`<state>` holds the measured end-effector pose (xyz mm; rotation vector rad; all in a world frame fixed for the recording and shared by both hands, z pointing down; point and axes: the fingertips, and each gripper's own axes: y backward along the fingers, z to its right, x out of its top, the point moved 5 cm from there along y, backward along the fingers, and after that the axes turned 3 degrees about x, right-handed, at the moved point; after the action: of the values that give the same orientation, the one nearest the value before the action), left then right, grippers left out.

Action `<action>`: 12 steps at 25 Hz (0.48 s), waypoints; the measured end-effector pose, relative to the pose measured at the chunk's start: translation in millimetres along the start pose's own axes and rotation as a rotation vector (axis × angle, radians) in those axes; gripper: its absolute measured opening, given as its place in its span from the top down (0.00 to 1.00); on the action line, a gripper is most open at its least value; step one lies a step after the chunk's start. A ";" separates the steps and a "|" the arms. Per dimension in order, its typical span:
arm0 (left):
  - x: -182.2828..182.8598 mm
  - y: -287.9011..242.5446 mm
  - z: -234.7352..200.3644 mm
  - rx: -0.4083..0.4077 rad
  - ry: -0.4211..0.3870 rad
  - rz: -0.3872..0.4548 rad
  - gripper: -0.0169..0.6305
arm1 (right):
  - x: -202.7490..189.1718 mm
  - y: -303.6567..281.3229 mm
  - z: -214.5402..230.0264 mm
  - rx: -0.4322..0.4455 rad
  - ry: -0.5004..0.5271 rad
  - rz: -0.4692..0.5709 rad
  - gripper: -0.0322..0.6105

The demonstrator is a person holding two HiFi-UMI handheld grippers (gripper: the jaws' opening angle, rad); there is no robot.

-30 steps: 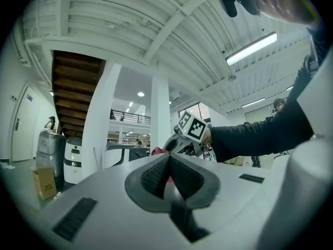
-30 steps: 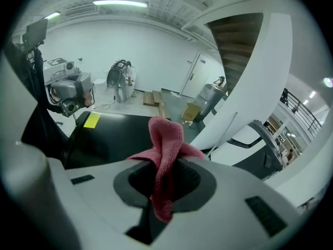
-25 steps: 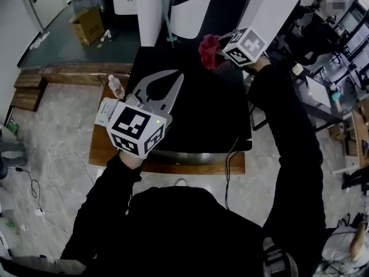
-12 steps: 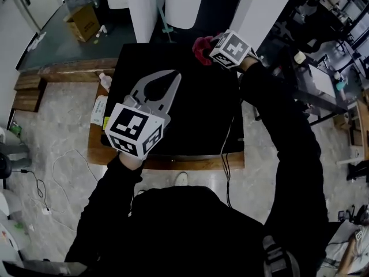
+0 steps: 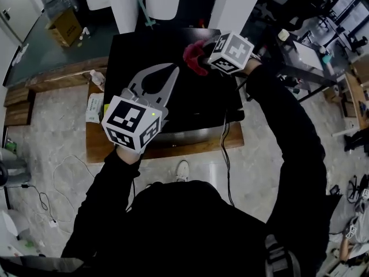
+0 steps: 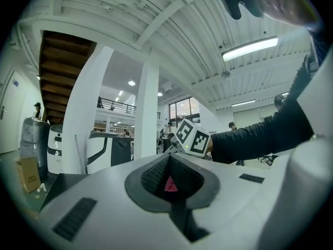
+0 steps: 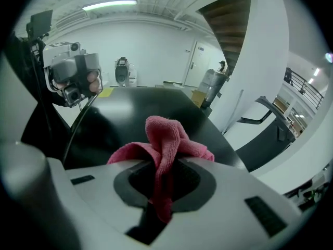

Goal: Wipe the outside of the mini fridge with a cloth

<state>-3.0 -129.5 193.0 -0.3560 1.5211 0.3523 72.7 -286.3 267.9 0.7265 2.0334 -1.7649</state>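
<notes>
right gripper (image 5: 207, 58) is pinching the red cloth (image 5: 193, 55), now sliding it in from the far edge of the mini fridge (image 5: 196, 105) top. left gripper (image 5: 172, 69) is still hovering near the left edge, jaws pressed together on nothing.

Black long sleeves (image 5: 288, 131); pale grey left gripper (image 5: 172, 70), right gripper (image 5: 203, 55); black-white square-marker cubes (image 5: 131, 122).

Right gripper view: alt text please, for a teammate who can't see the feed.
The right gripper is shut on a bunched pink cloth that sticks up above its jaws. Beyond it lies the glossy black top of the mini fridge, with a white pillar at the right.
</notes>
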 end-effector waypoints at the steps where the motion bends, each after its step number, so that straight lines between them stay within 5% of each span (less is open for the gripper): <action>1: 0.2 6.2 2.0 -0.015 0.002 0.004 0.97 | 0.1 3.1 -12.6 0.007 -0.010 -0.003 0.87; 12: 0.6 88.8 29.4 -0.125 0.031 0.026 0.97 | -0.4 35.3 -136.1 0.060 -0.154 -0.047 0.87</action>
<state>-15.5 -36.7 192.4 -0.4421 1.5393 0.4656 103.0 -149.1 261.7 0.5456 1.9189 -1.8540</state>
